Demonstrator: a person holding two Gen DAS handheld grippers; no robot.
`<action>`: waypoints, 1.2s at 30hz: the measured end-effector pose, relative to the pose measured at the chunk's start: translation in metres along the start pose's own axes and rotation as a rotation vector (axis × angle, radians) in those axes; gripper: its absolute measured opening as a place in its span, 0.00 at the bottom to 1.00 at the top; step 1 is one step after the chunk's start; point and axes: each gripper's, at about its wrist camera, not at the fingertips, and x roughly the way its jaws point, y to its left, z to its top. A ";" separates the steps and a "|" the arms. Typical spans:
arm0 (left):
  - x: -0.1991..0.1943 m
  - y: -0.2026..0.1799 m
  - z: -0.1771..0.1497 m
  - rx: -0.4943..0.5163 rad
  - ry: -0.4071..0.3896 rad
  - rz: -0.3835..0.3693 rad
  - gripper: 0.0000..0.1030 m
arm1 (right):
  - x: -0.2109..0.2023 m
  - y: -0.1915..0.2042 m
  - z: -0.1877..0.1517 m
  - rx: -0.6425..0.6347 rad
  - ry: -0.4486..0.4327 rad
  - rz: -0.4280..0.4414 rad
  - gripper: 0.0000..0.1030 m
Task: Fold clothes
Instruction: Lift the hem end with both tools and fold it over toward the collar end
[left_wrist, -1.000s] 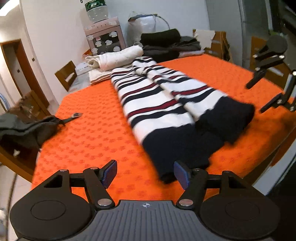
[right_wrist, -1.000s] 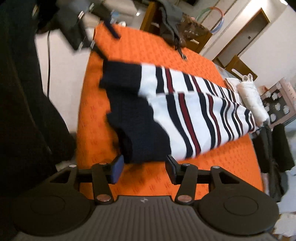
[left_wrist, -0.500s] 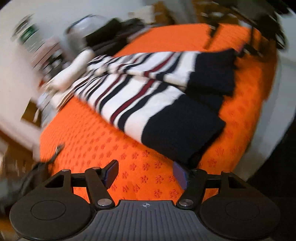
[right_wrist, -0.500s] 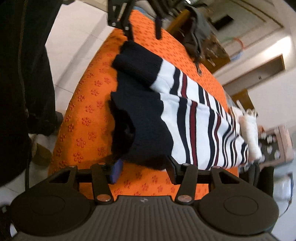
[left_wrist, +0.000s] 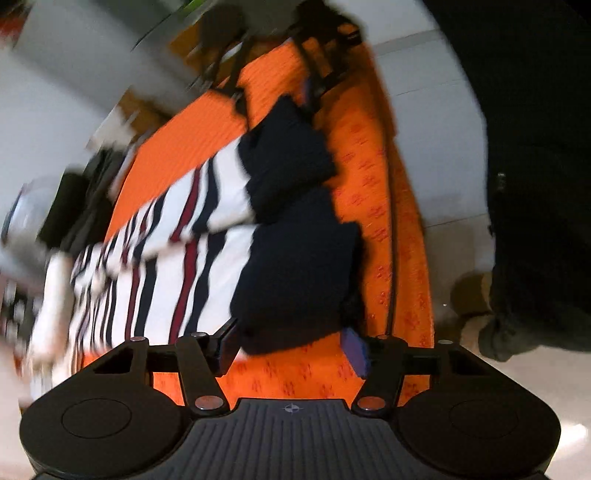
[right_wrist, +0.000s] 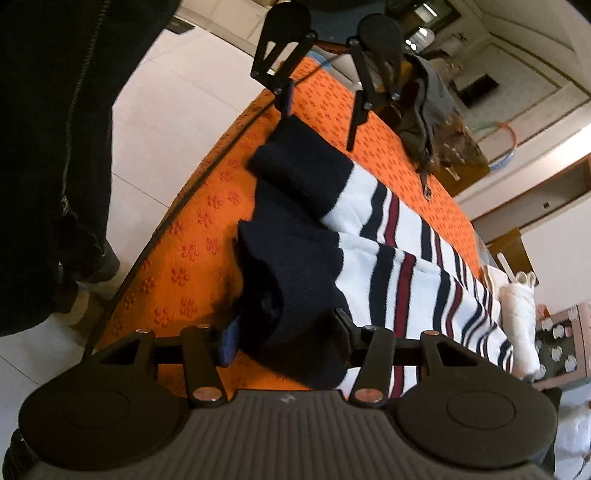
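Sweater (right_wrist: 295, 258) hem near table (right_wrist: 177, 236) edge; both tongs half-open astride hem, left (left_wrist: 291, 347) just narrowing.

Black tool (right_wrist: 284, 341), blue pads (right_wrist: 227, 343); dark zipped jacket (right_wrist: 55, 110)

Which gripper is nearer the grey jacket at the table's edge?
Left. The left gripper, jaws just closing around the sweater hem, hangs beside the grey jacket; the right gripper straddles the hem's opposite corner.
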 end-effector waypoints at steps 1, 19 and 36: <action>0.000 -0.001 0.000 0.035 -0.019 -0.017 0.54 | 0.001 -0.002 0.000 0.012 0.000 0.009 0.52; -0.039 0.074 -0.001 -0.345 -0.190 0.022 0.20 | -0.034 -0.066 0.031 0.422 0.079 -0.111 0.19; -0.006 0.210 -0.049 -0.994 -0.141 0.276 0.17 | 0.000 -0.204 -0.005 0.771 0.138 -0.322 0.15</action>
